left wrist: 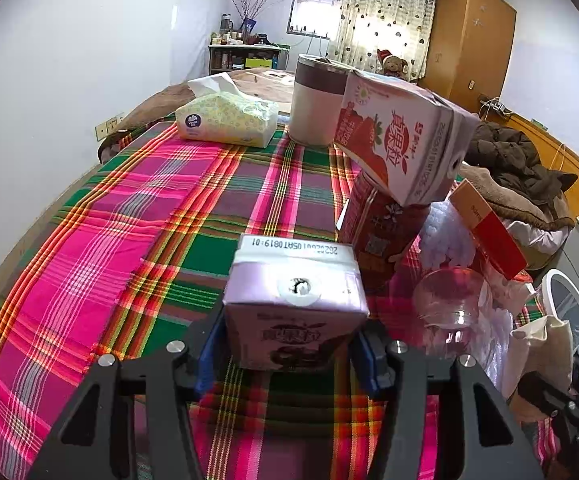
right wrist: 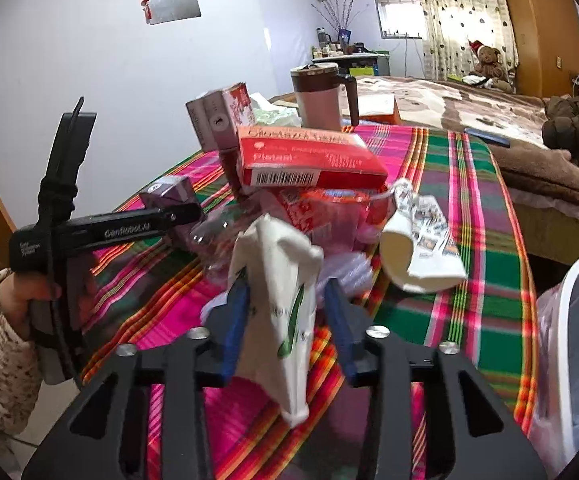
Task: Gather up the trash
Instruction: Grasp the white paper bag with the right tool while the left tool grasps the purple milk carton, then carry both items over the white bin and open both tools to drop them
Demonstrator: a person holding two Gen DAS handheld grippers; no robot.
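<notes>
Left tongs clamp purple carton; right tongs pinch white bag (crumpled).

**Daylit room, fisheye warp**

Daylight pours through the curtained window and blows out to white glare there — elsewhere the light is even, shadows soft. Both views bend strongly toward dark, vignetted corners. The white paper bag is motion-blurred; distant shelves lack detail.

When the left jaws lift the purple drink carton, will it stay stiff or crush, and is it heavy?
The purple drink carton probably stays fairly stiff: its edges look square between the pads. Its straw hole is punctured, so it is likely empty and light. Hard squeezing may dent it.
</notes>
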